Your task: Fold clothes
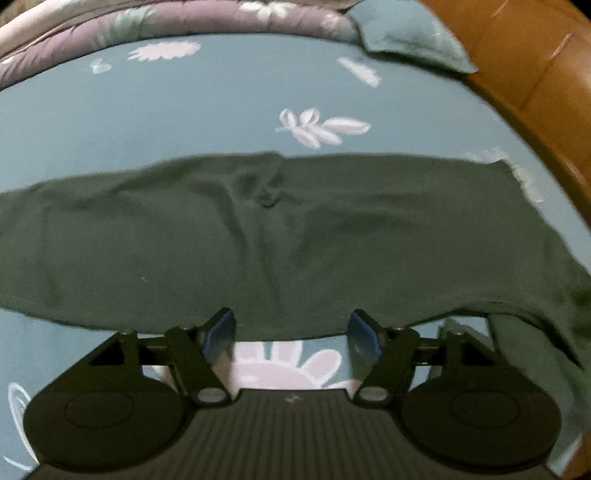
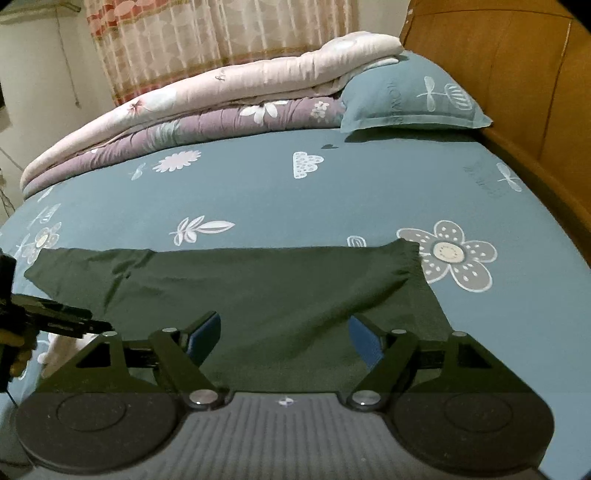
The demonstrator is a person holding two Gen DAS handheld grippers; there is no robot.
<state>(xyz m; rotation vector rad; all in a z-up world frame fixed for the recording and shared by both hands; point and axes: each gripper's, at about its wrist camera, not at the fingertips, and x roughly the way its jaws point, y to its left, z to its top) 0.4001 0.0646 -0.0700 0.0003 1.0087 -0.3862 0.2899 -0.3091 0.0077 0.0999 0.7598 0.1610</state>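
Note:
A dark green garment (image 1: 280,236) lies spread flat across the blue flowered bed sheet (image 1: 221,99); the right wrist view shows it too (image 2: 266,291), with a gathered hem at its far right corner. My left gripper (image 1: 291,332) is open just above the garment's near edge, nothing between its blue-padded fingers (image 1: 219,332). My right gripper (image 2: 284,336) is open over the garment's near part, with cloth showing between the fingers but not pinched. The left gripper's black body and a hand (image 2: 22,332) show at the left edge of the right wrist view.
Folded quilts, pink over purple (image 2: 207,107), are stacked along the bed's far side. A blue pillow (image 2: 410,96) leans by the wooden headboard (image 2: 517,74) on the right. A patterned curtain (image 2: 221,33) hangs behind.

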